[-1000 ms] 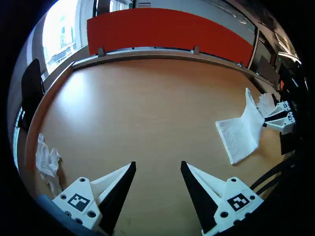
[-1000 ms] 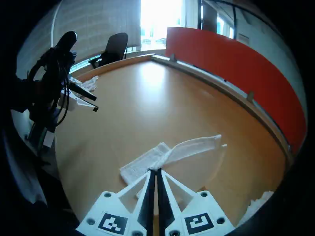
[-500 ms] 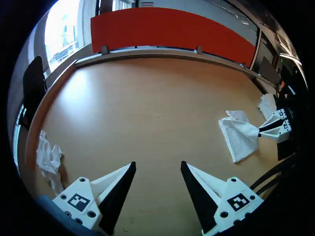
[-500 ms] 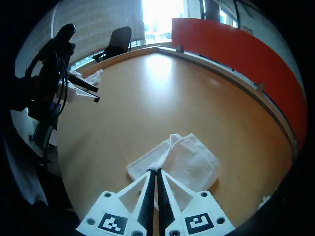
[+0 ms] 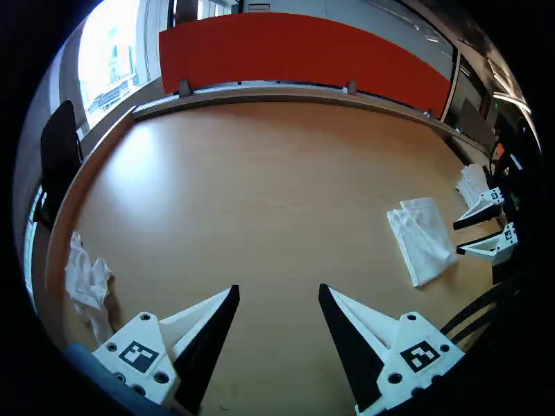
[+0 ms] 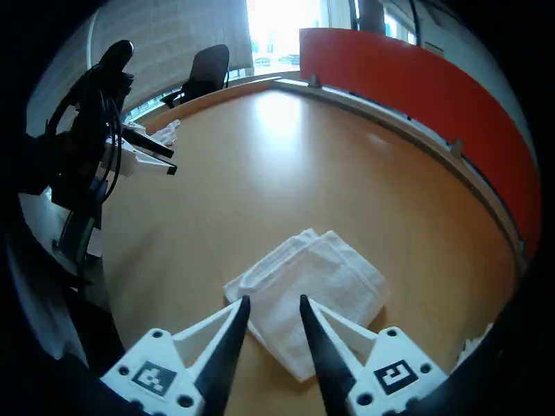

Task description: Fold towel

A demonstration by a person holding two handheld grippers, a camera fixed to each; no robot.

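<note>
Towel [image 6: 319, 277]: folded, white, flat on the tabletop [image 6: 277, 159].
Right tool [image 6: 272, 299]: spread, tips at the towel's near edge.
Left tool [image 5: 278, 287]: spread, well apart from the towel.

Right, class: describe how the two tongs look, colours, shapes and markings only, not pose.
The left tongs and right tongs match: white plastic wedges tapering to points, black inner faces, a square black-and-white marker tag plus round bolt holes near each base.
</note>
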